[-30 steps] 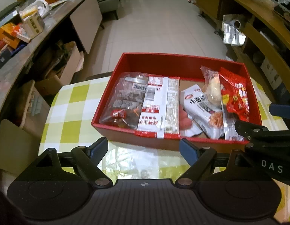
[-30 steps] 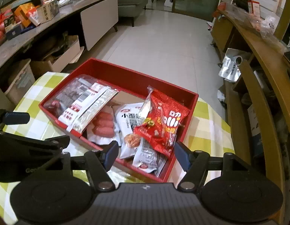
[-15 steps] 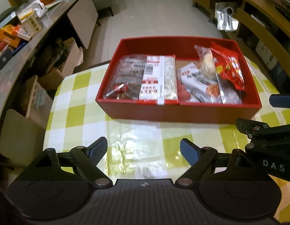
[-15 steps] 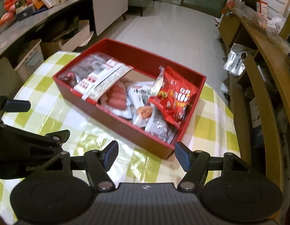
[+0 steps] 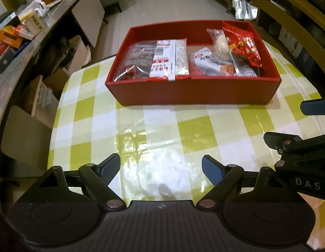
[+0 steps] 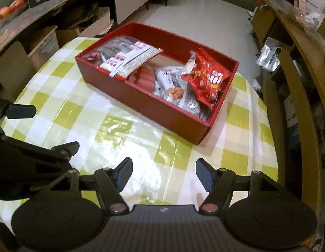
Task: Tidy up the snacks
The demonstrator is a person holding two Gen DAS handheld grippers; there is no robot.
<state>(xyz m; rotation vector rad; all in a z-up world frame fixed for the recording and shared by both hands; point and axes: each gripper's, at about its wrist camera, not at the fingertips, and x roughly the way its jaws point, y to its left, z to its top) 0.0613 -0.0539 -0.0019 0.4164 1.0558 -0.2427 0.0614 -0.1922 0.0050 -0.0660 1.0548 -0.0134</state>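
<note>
Light, soft and crinkly, the snack packets would likely slip under a squeeze and are best taken by a sealed edge; the red box holding them looks stiff, best gripped by a wall. A clear flat pack lies at one end, sausages, white pouches and a red bag at the other. The box sits ahead of both tongs, well apart, on a green-checked tablecloth. The left gripper and right gripper gape, holding nothing.
</note>
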